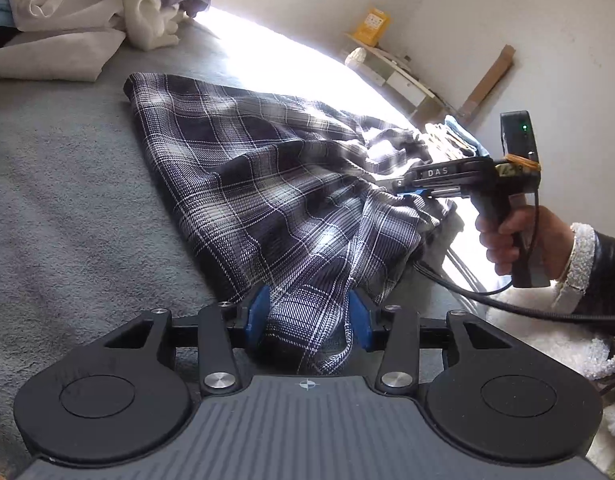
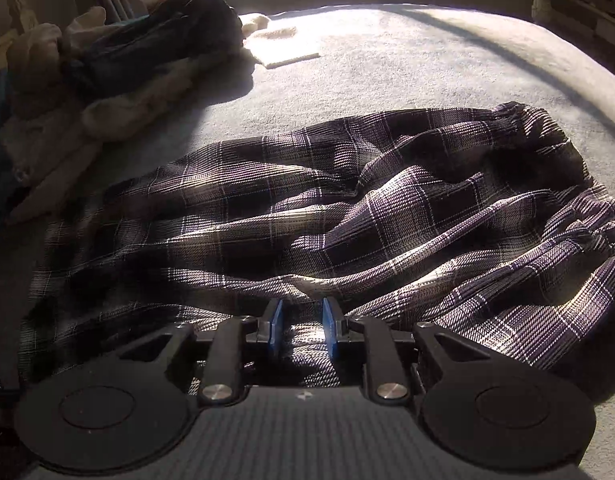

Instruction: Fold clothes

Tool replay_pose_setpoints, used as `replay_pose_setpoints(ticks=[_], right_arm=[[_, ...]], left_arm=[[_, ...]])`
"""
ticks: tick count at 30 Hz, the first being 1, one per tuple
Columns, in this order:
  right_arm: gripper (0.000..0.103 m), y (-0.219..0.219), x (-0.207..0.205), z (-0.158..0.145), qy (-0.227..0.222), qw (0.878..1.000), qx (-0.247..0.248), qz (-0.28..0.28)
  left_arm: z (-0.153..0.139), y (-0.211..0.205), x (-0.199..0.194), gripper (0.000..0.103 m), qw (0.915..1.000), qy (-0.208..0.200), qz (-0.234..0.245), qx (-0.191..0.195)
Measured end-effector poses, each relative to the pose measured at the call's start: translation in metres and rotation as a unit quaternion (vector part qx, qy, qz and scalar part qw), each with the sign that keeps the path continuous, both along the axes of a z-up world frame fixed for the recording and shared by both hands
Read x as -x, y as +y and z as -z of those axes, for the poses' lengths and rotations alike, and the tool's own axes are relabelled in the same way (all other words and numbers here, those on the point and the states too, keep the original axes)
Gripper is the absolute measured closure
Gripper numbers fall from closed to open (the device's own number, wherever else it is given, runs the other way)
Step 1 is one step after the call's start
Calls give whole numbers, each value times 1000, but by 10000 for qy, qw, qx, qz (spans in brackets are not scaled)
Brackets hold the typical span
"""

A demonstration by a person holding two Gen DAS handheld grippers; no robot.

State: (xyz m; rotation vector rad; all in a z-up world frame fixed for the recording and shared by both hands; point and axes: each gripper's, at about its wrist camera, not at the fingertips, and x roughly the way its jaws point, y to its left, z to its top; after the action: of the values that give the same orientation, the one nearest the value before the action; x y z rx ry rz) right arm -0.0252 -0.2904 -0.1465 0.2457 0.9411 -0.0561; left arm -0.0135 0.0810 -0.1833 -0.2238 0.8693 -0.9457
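Note:
A dark plaid garment [image 1: 243, 168] lies crumpled across the grey bed cover [image 1: 59, 200]. Its gathered waistband [image 2: 507, 114] is at the far right of the right wrist view. My left gripper [image 1: 309, 312] is shut on a bunched end of the garment, which fills the gap between the blue pads [image 1: 259, 312]. My right gripper [image 1: 403, 194], held by a hand [image 1: 503, 240], grips the garment's far edge and lifts it slightly. In the right wrist view, a fold of the plaid garment [image 2: 307, 200] sits between that gripper's [image 2: 302, 320] narrowly spaced blue pads [image 2: 275, 326].
A pile of white and dark clothes [image 1: 67, 12] [image 2: 107, 64] lies at the far left of the bed. A folded white cloth [image 2: 285, 56] lies beyond it. A shelf with a yellow box [image 1: 373, 26] lines the wall. A black cable [image 1: 467, 292] hangs from the right gripper.

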Motion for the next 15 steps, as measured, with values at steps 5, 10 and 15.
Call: replay_pose_setpoints(ticks=[5,10,15], right_arm=[[81,-13,6,-29,-463,9985,214,190],[80,-49,-13,2,232,9966,626,492],[81,-60,16,5,295,9966,451,623]], left_arm=[[-2,-1,1,58,10000,-19,-20,-95],[-5,-3,5,57,9998,-80,-35,-182],[-3,-1,3,56,9999,-17,-74,-128]])
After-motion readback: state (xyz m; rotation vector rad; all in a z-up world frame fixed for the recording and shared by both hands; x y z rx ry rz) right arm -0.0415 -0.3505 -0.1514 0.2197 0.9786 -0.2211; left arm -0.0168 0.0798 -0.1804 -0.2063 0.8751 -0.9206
